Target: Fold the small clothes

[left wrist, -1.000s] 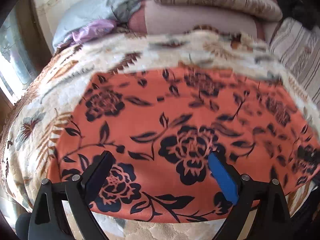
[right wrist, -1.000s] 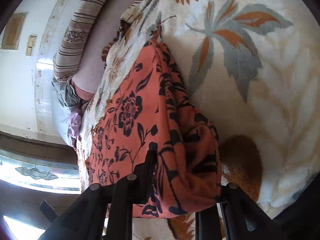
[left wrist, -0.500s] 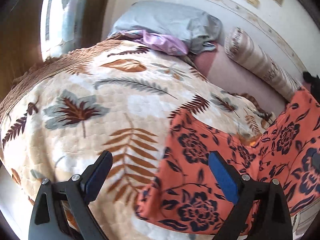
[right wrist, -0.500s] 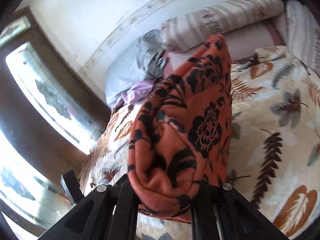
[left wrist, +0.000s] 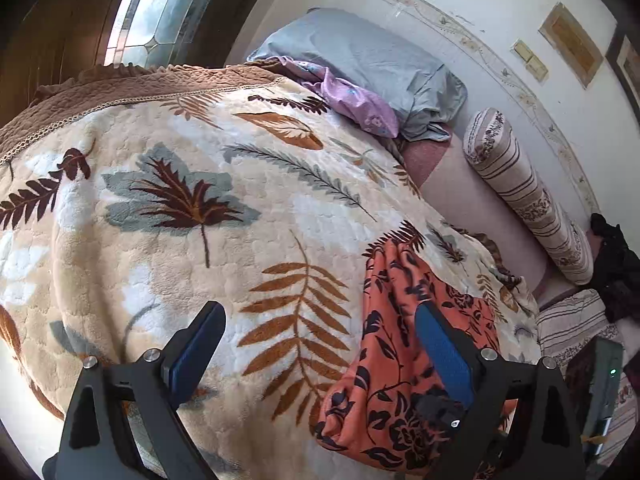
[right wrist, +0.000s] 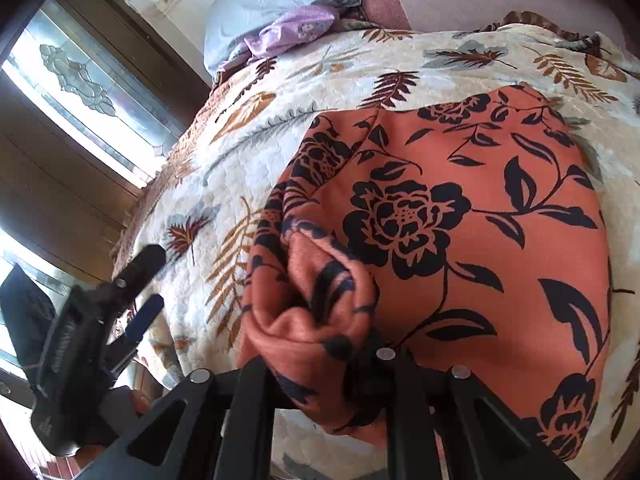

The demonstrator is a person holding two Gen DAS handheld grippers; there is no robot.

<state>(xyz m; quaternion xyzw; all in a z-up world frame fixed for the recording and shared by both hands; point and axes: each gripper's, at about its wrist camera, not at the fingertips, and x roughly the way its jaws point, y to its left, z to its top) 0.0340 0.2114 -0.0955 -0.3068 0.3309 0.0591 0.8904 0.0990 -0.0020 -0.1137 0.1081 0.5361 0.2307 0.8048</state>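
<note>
An orange garment with black flowers (right wrist: 460, 240) lies folded on the leaf-patterned blanket (right wrist: 360, 68). My right gripper (right wrist: 320, 344) is shut on a bunched fold of the garment at its near edge. In the left wrist view the garment (left wrist: 400, 340) lies at the lower right, partly behind my right-hand finger. My left gripper (left wrist: 320, 344) is open and empty, hovering above the blanket (left wrist: 200, 200) just left of the garment. The left gripper also shows at the left of the right wrist view (right wrist: 140, 292).
A grey pillow (left wrist: 360, 56) and a purple cloth (left wrist: 352, 100) lie at the head of the bed. A striped bolster (left wrist: 520, 192) lies along the wall. A window (left wrist: 160, 4) is on the left. A dark device with a green light (left wrist: 604, 392) sits at the right edge.
My right gripper lifted the garment's edge, carried it over and brought it down, folding the garment. My left gripper let go earlier and swung left, off the garment.
</note>
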